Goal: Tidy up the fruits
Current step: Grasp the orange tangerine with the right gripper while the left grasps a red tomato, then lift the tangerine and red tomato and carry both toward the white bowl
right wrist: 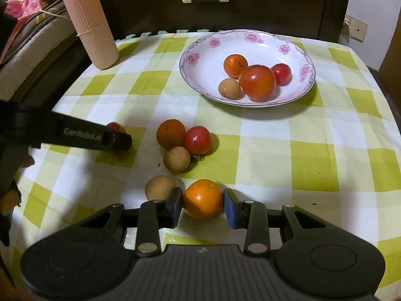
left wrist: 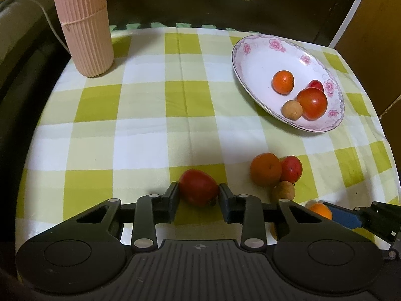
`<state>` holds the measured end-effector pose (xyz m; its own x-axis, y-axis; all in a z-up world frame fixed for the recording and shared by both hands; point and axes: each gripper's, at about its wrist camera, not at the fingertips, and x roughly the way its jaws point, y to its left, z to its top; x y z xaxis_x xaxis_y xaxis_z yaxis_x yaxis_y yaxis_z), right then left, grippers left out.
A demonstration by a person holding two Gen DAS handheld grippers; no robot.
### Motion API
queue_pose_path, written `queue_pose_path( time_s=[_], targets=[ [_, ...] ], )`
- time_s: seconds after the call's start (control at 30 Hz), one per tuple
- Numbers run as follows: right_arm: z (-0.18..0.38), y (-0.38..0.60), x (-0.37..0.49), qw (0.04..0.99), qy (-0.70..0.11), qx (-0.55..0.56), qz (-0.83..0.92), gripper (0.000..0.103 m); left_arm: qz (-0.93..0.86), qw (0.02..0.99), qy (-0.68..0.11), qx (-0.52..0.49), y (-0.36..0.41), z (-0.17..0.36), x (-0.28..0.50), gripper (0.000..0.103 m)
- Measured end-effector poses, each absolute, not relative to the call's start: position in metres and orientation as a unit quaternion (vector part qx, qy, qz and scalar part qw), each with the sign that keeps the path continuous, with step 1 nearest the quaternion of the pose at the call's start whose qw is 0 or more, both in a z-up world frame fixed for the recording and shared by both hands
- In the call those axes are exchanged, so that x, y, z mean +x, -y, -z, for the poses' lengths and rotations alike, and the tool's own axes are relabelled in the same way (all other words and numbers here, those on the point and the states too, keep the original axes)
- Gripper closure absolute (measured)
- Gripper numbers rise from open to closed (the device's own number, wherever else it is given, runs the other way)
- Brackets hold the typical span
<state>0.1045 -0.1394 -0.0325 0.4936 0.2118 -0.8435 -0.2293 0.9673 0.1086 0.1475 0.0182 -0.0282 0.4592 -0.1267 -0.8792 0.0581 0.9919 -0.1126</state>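
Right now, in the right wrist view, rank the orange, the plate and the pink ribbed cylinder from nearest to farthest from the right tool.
1. Orange, between the right tool's pads.
2. Plate, ahead, mid-table.
3. Pink ribbed cylinder, far left corner.

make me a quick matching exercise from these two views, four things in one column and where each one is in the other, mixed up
Things
1. red fruit
2. orange fruit
3. large tomato
4. pink ribbed tube

Places
A. standing upright at the far left of the checked cloth
B. between the fingers of the left hand-held gripper
C. in the flowered plate, among smaller fruits
D. between the fingers of the right hand-held gripper

Pairs: 1-B, 2-D, 3-C, 4-A
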Motion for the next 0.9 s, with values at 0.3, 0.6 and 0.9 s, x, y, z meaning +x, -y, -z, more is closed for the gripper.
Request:
queue_pose_path(
  time_s=[0.3,0.6,0.9],
  targets=[
    [0.029,0.144,0.104,0.865,-0.486,-0.001,-0.127,0.07,0.065,0.851,-0.519,-0.033,-0.015,0.025,0.142,0.062],
    [0.025,0.149,0.104,0.867,-0.482,0.01,-0.124,0.07,0.082,0.851,-0.519,-0.026,-0.01,0.02,0.134,0.062],
    [0.025,0.15,0.105,0.867,-0.484,0.008,-0.118,0.07,0.103,0.847,-0.522,0.008,0.004,0.018,0.113,0.062]
  ],
)
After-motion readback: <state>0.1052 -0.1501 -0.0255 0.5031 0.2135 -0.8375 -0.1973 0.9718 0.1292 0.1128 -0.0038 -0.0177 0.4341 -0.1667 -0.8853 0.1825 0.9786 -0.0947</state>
